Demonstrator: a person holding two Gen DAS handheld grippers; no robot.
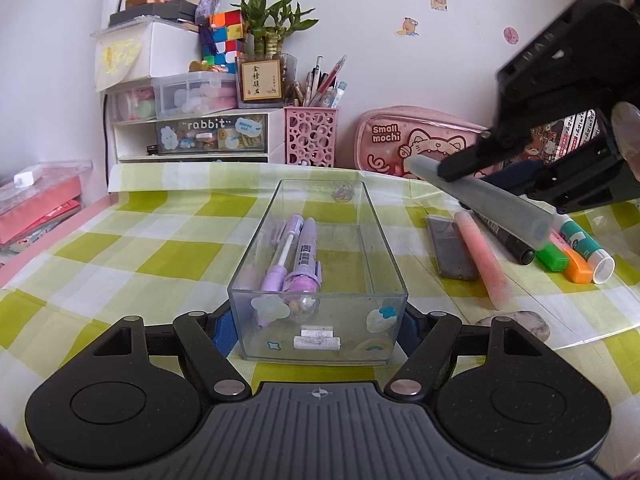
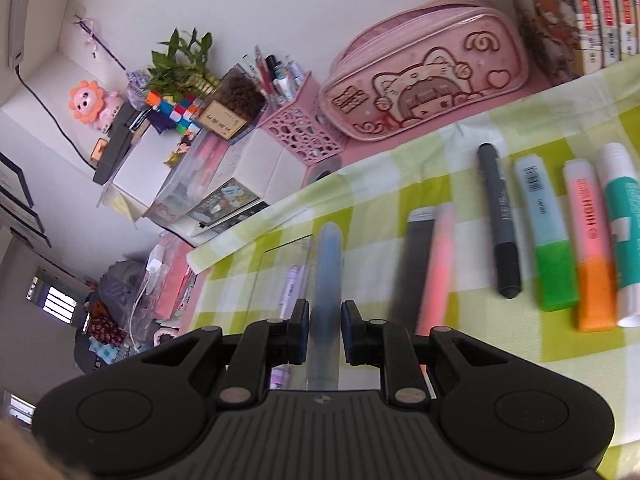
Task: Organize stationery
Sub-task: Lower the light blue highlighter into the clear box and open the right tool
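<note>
Frosted grey-blue marker (image 2: 326,280) is clamped between the closed fingers of the right gripper (image 2: 325,330) and held in the air, above the worktop (image 1: 120,248) and just right of the clear plastic tray (image 1: 384,240). Two purple pens (image 1: 290,252) are seen lying lengthwise inside the tray, with a small white eraser (image 1: 317,342) at its near end. The tray's near end is bracketed by the spread fingers of the left gripper (image 1: 318,330); whether they press its walls cannot be told. On the checked cloth to the right are laid a dark flat case (image 2: 414,264), a pink highlighter (image 2: 436,272), a black marker (image 2: 500,224), green (image 2: 548,240) and orange highlighters (image 2: 590,248), and a glue stick (image 2: 622,232). A pink pencil pouch (image 2: 432,80) stands behind them.
</note>
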